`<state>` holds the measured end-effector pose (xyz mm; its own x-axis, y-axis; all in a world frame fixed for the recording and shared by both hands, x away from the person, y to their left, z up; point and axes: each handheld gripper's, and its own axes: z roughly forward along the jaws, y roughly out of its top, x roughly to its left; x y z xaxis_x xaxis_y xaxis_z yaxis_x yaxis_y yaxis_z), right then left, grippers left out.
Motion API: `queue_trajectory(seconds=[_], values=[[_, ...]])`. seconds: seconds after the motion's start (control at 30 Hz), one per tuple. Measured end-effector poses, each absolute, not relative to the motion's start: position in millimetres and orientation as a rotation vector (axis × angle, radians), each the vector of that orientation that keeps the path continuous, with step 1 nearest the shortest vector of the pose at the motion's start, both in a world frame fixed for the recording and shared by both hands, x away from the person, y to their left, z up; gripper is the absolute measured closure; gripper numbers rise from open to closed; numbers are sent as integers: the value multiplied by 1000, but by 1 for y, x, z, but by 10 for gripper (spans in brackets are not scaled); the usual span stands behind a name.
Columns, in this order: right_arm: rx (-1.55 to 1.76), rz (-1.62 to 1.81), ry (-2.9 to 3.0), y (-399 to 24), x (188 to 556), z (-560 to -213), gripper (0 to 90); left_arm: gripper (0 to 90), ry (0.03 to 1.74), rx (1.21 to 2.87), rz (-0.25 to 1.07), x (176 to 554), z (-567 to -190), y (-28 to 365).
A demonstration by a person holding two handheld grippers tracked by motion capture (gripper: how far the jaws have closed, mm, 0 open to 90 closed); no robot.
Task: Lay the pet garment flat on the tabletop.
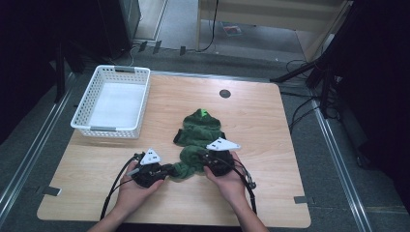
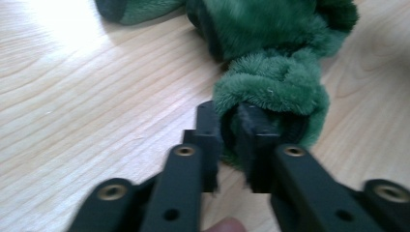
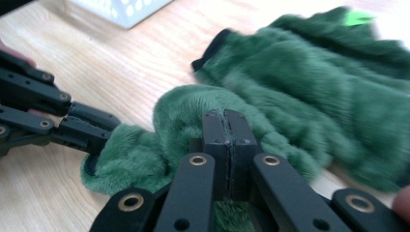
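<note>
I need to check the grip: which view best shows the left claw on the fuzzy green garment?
The left gripper view: left claw pinches the fuzzy green garment hem. The right gripper view shows it side-on; the high view, tiny.

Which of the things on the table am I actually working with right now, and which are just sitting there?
In the job:
- green fleece garment, gripped at its near end
- left tongs, shut on the fleece's edge
- right tongs, shut, fleece around the tips

Just lying about:
- white basket, at the table's far left
- dark round cap set in the tabletop
</note>
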<state>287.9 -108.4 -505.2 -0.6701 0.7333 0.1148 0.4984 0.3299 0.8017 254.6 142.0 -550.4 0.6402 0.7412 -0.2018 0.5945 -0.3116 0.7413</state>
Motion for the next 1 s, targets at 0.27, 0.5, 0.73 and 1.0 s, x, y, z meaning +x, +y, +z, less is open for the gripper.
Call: queue_trajectory(seconds=[0.27, 0.5, 0.73, 1.0], values=[[1244, 1293, 2234, -152, 270, -505, 885, 854, 1037, 2000, 186, 256, -553, 146], [1527, 1287, 2132, -207, 266, -518, 709, 837, 1039, 1994, 181, 256, -553, 146], [1460, 1395, 1911, -230, 257, -489, 583, 656, 1050, 1927, 176, 258, -548, 152], [1432, 1380, 2118, -214, 266, -507, 495, 577, 1033, 1937, 166, 257, -547, 144]])
